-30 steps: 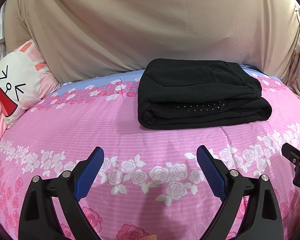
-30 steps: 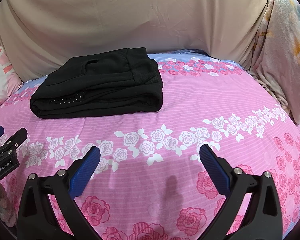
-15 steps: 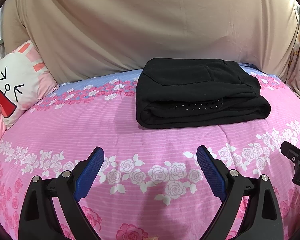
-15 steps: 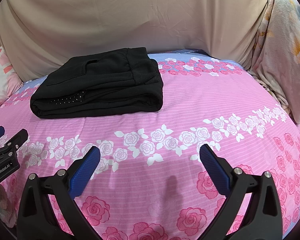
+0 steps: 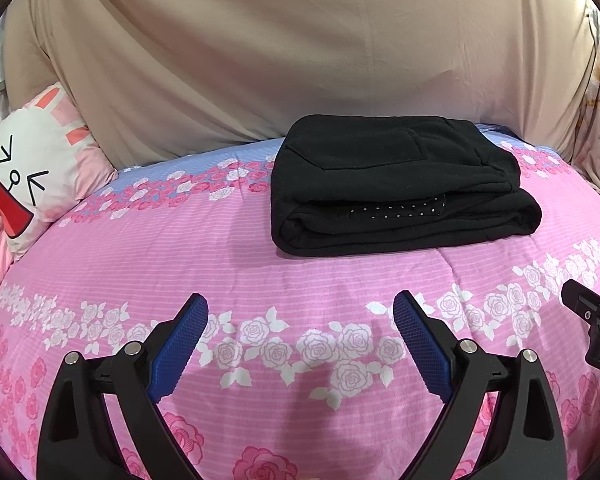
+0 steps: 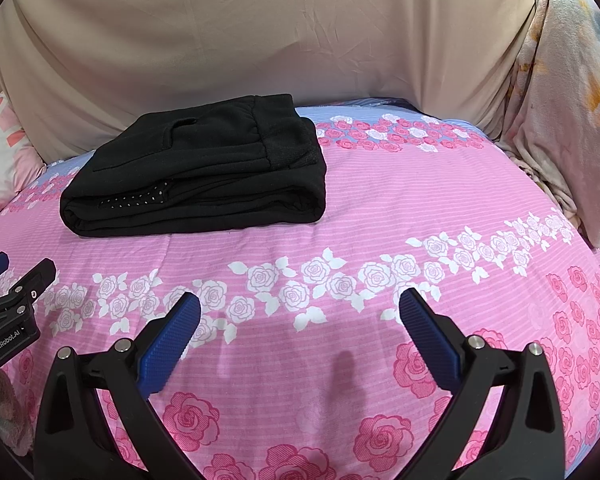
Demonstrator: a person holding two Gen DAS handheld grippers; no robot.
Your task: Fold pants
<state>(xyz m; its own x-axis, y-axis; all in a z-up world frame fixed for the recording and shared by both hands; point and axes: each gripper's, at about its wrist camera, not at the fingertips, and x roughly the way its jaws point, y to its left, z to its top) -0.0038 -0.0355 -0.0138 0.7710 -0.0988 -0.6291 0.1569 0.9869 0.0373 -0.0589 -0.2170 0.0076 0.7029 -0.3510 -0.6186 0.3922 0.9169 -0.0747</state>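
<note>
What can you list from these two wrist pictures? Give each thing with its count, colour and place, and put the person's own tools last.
pants: one pair, black, folded into a flat bundle, lying on the bedspread toward the far side
bedspread: one, pink with rose bands and a blue strip at the far edge, covering the bed
pillow: one, white and pink with a cartoon rabbit face, at the far left of the bed
backdrop sheet: one, beige, hanging behind the bed
floral blanket: one, pale with orange flowers, draped at the right edge of the bed
left claw: one, black with blue pads, open, over the near bedspread, holding nothing
right claw: one, black with blue pads, open, over the near bedspread, holding nothing
</note>
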